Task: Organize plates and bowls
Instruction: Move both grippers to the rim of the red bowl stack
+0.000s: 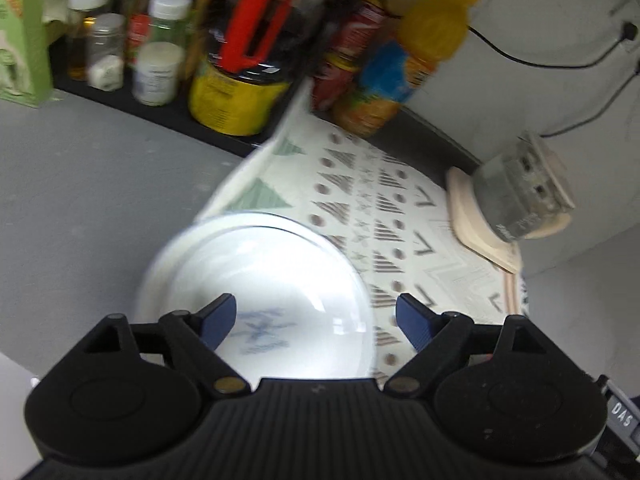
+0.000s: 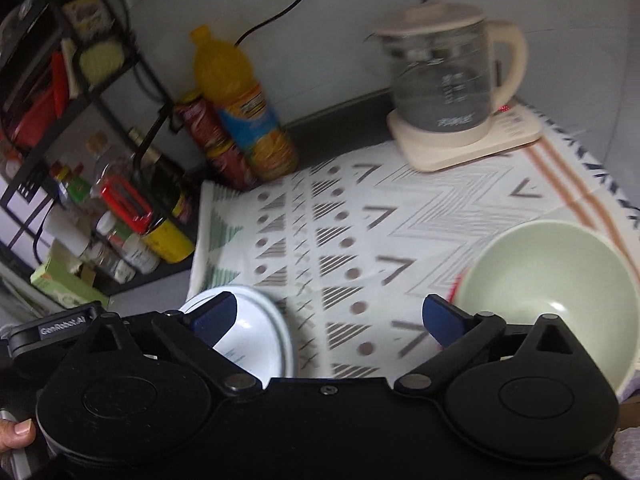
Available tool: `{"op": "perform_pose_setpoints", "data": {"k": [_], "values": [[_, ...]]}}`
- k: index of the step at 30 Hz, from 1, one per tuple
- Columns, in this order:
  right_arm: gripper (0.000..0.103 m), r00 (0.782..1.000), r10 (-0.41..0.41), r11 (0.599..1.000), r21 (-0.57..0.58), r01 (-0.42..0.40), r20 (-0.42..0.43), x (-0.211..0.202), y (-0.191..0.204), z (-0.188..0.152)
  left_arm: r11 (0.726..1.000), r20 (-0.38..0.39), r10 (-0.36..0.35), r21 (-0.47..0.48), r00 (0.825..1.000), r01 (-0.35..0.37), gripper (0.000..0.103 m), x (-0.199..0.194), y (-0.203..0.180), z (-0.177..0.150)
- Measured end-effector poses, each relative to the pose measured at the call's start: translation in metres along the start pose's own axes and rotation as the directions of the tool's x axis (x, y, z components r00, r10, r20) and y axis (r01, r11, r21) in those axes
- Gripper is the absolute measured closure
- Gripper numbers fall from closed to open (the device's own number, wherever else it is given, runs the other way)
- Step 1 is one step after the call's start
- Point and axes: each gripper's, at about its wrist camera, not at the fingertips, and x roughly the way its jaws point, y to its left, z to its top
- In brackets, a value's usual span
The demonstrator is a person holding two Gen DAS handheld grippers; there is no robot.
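White bowl (image 1: pixel 256 292): sits on what looks like a white plate (image 1: pixel 160 276), at the left edge of the patterned cloth (image 1: pixel 404 216); a blue mark on the bowl's inside, too smeared to read.
Green bowl (image 2: pixel 548 296): on the cloth's right side, well apart from the white bowl; a red-striped edge shows at its left rim, what it belongs to cannot be told.
Left gripper (image 1: pixel 316 318): jaws wide, nothing between the pads; the white bowl lies below and between the fingers, left finger (image 1: pixel 218 318) over its inside, right finger over the cloth, no contact seen.
Right gripper (image 2: pixel 330 318): jaws wide, bare cloth between them; the white bowl (image 2: pixel 256 334) shows behind its left finger, the green bowl behind its right finger, neither gripped.
Writing: "GenRobot.AI" on a black housing (image 2: pixel 60 326) at the left of the right wrist view; "DAS" on a tag (image 1: pixel 622 414) at the lower right of the left wrist view; kettle markings and bottle labels too blurred to read.
Kettle (image 2: pixel 444 80): glass, cream lid and handle, upright on a cream base at the cloth's far edge.
Orange bottle (image 2: pixel 244 108): upright by the wall, touching a red tube can (image 2: pixel 216 144).
Rack (image 2: pixel 120 92): black, left of the cloth, crowded with jars and bottles.
Green box (image 1: pixel 22 42): on the grey counter (image 1: pixel 92 184), cut off at the frame's left.
Thumb (image 2: pixel 16 434): at the lower left corner, mostly out of frame.
Blur: both views smeared throughout.
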Motion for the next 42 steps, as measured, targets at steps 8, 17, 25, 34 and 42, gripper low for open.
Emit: {"op": "perform_pose_setpoints", "data": {"k": [8, 17, 25, 34, 42], "values": [[0.003, 0.998, -0.057, 0.997, 0.053, 0.056, 0.023, -0.019, -0.038, 0.003, 0.996, -0.042, -0.056, 0.067, 0.998, 0.059, 0.017, 0.013, -0.046, -0.002], [0.003, 0.991, -0.128, 0.983, 0.137, 0.121, 0.047, -0.037, -0.084, 0.006, 0.988, -0.105, -0.074, 0.129, 0.992, 0.088, 0.018, 0.033, -0.095, -0.016], [0.002, 0.983, -0.172, 0.963, 0.22, 0.155, 0.061, -0.051, -0.126, 0.006, 0.975, -0.16, -0.101, 0.182, 0.982, 0.13, 0.018, 0.05, -0.135, -0.028], [0.002, 0.988, -0.154, 0.94, 0.312, 0.138, 0.027, -0.052, -0.16, 0.002, 0.972, -0.225, -0.094, 0.189, 0.97, 0.138, 0.018, 0.07, -0.162, -0.041], [0.002, 0.987, -0.151, 0.925, 0.347, 0.158, -0.049, -0.038, -0.182, -0.007, 0.978, -0.291, -0.069, 0.17, 0.954, 0.123, 0.018, 0.094, -0.166, -0.055]]}}
